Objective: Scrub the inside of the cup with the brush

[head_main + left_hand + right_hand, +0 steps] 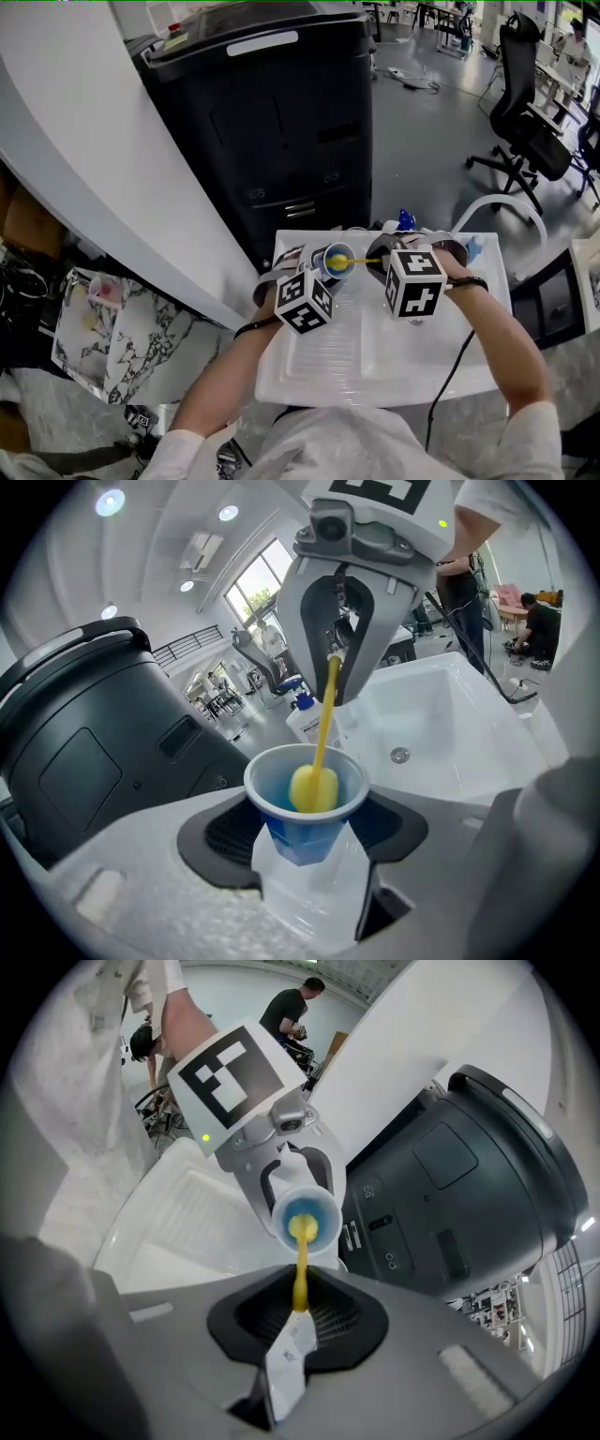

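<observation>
1. The left tool [307, 860] is clamping the blue cup [302, 829], jaws wide, above the white sink [375, 361].
2. The right tool [292, 1335], at the cup's 3 o'clock, is pinching the yellow brush [313, 787], whose head is sitting inside the cup.
3. A bottle [305, 720] is standing at the cup's 1 o'clock, and a black cabinet [272, 122] at 12.

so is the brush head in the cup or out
In: the brush has its yellow head below the blue cup's rim, handle rising to the right gripper.

White sink unit [281, 375] standing just in front of the big black machine [272, 122], ribbed draining board [375, 347] on top, basin [450, 714] with round drain [400, 755] to the machine's right, blue-capped white bottle [405, 221] on the rim nearest the machine
</observation>
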Demonstrator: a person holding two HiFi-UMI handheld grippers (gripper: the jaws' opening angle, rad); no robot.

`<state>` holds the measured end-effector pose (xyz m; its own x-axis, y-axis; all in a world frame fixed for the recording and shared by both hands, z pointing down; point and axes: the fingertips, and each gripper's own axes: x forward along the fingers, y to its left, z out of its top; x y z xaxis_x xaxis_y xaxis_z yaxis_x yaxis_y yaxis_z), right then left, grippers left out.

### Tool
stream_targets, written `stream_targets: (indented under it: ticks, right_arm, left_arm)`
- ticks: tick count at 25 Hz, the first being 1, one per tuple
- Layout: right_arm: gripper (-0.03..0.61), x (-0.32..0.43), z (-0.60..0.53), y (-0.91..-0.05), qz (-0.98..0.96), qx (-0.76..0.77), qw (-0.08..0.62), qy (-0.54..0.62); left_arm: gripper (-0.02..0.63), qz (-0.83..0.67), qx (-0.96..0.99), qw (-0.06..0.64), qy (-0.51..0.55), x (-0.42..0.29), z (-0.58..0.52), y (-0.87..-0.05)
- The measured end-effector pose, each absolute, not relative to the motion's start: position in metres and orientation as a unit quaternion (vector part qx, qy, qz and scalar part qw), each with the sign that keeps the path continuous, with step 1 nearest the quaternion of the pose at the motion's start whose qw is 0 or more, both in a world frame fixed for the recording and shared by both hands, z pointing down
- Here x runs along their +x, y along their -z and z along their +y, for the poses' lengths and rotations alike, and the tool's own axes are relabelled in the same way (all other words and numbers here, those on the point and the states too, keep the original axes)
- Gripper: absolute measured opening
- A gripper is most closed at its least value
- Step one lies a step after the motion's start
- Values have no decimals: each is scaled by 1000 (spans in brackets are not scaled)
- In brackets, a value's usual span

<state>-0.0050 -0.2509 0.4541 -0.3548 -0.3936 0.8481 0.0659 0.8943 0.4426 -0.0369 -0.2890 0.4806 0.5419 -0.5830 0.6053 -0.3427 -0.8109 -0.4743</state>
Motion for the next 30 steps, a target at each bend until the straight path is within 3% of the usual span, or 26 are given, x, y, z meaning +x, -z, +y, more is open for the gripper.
stream_targets:
  ticks: [14,30]
  right_arm:
    - [35,-20,-247,-445,-850,134,494,125]
    - [35,-1,-241,-461,-841,148,511,97]
  left_arm:
    - [295,270,-869,142,389,-35,-288,-486]
    - [296,269,-870,150,384,-32,-287,-481]
